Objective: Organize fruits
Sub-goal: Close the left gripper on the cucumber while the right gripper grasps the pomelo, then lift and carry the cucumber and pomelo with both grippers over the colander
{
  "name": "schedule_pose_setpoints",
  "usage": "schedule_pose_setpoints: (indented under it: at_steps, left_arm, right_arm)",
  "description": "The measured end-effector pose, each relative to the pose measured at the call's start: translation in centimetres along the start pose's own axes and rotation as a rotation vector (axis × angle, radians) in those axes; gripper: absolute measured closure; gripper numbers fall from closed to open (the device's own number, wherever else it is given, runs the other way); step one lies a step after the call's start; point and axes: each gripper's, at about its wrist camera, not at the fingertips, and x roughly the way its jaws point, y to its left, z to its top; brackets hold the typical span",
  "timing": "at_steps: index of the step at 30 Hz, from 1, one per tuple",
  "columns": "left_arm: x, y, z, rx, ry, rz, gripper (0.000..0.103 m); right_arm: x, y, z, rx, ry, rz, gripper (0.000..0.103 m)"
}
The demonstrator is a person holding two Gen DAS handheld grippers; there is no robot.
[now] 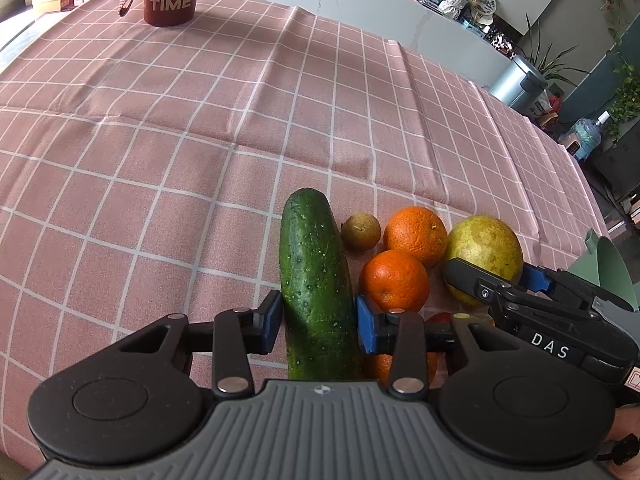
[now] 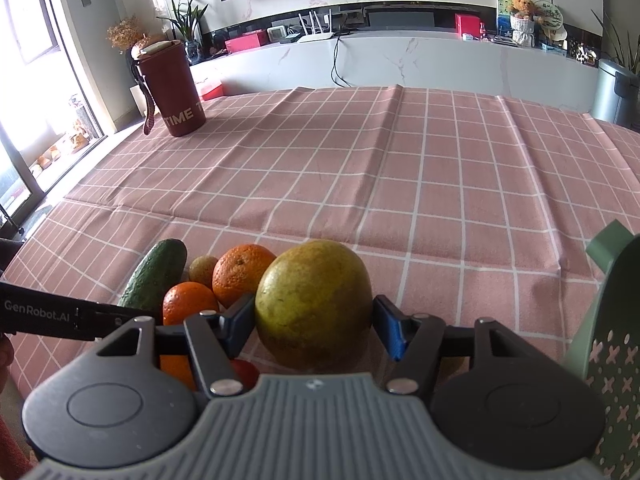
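Jaws of left gripper (image 1: 318, 322) clamp the cucumber (image 1: 314, 276); right gripper (image 2: 314, 326) jaws clamp the yellow-green fruit (image 2: 314, 304).

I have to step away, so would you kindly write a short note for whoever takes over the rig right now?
Left tongs: closed on the cucumber.
Right tongs: closed on the large yellow-green fruit.
Both fruits appear to sit on the pink checked cloth, in a cluster with two oranges and a small brownish fruit.
Green basket waits at the right.
Done: nothing sorted visibly. Left: everything.
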Motion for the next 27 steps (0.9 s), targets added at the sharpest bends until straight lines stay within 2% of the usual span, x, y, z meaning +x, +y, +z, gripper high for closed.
schedule_pose_setpoints:
  at_steps: [7, 13, 16, 20, 23, 27]
  left_arm:
    - [-1.6, -0.6, -0.7, -0.004, -0.078, 0.034, 0.06]
    - [-4.2, -1.6, -1.0, -0.024, -0.14, -0.001, 0.06]
    - [-6.5, -3.2, -1.2, -0.002, -0.188, -0.016, 0.06]
    - [-8.8, -6.5, -1.1, 0.031, -0.212, -0.079, 0.06]
    - [-9.9, -9.4, -1.0, 0.061, -0.211, -0.136, 0.06]
    - [-10.2, -13.3, -1.3, 0.121, -0.205, -0.174, 0.06]
  right_arm:
    - [-0.3, 0.4, -0.3, -0.034, -0.015, -0.018, 0.043]
    - [-3.0, 0.6, 0.0, -0.031, -0.08, -0.009, 0.044]
    - [-5.4, 0.8, 0.3, -0.04, -0.118, 0.004, 0.044]
    - [-9.1, 0.2, 0.9, -0.024, -0.146, 0.022, 0.044]
    - [-12.1, -0.6, 1.2, -0.051, -0.152, -0.016, 0.044]
    - [-15.7, -3.1, 0.9, -0.053, -0.149, -0.064, 0.044]
